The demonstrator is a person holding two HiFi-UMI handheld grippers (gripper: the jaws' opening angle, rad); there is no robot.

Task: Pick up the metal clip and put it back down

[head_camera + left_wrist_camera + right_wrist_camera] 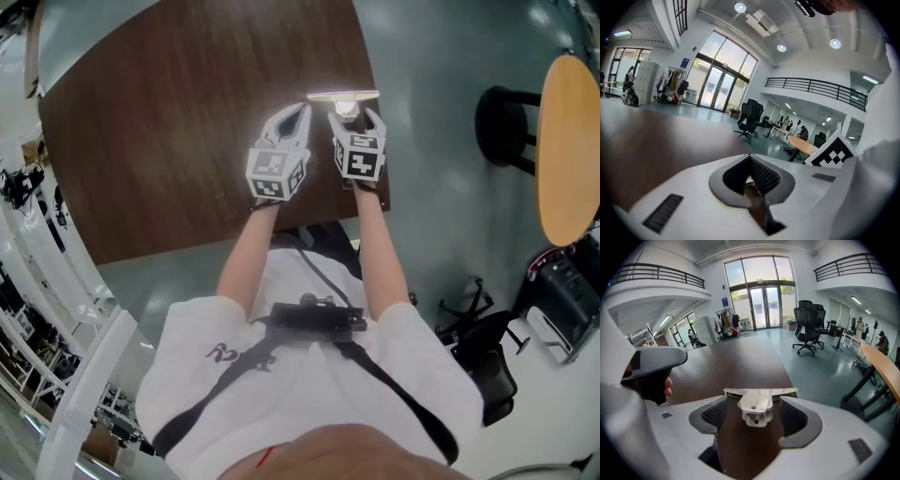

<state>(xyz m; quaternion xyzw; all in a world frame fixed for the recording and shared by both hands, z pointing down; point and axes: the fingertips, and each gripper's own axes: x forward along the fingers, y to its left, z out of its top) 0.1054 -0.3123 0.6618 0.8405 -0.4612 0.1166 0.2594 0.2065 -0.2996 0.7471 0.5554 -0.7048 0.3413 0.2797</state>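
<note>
While metal clip point(757, 405) lies by table point(169, 141) edge | right hand-held gripper point(754, 400) released astride it, apparently untouching | left hand-held gripper point(750, 159) clenched

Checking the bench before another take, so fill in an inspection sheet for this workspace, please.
Surface: dark brown wood-grain table.
Job's things: metal clip lying on the table near its right edge in the head view.
Clutter: nothing seen.
Grippers: left tongs shut and empty, over the table; right tongs open, with the clip between the jaws and the pads not pressing on it.
Cables: nothing seen on the table; a thin dark cord runs down the person's shirt.
Surroundings: grey floor, with a round wooden table and a black office chair to the right.
</note>
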